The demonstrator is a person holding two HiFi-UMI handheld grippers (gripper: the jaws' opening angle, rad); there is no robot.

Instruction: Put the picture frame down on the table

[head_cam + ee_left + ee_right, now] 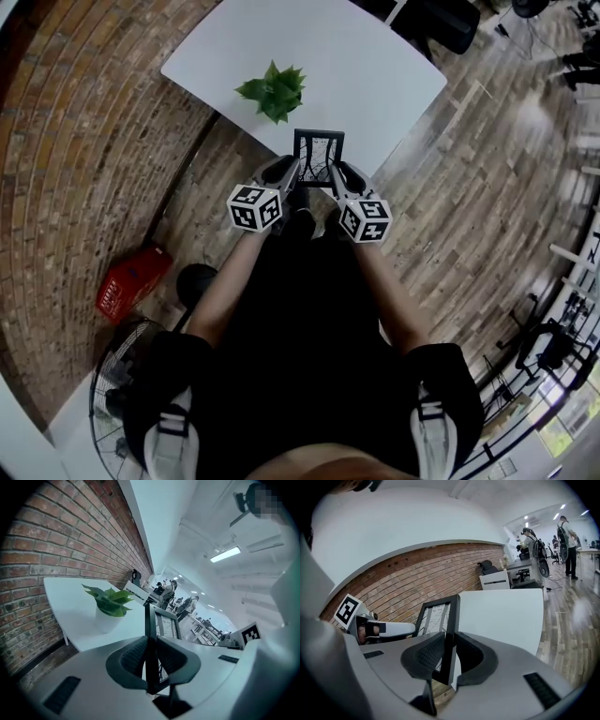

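1. left claw (151, 654) is closed on the picture frame's (319, 157) left edge.
2. right claw (449, 654) is closed on its right edge.
3. the frame stands upright between them, over the counter's (375, 75) near edge.

Plant (273, 91) on table (375, 75), beyond frame (319, 156)

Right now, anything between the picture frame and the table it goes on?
Nothing visible. Left tongs and right tongs grip the picture frame at the near edge of the table; bare tabletop ahead. The potted plant stands left of the frame, off the path.
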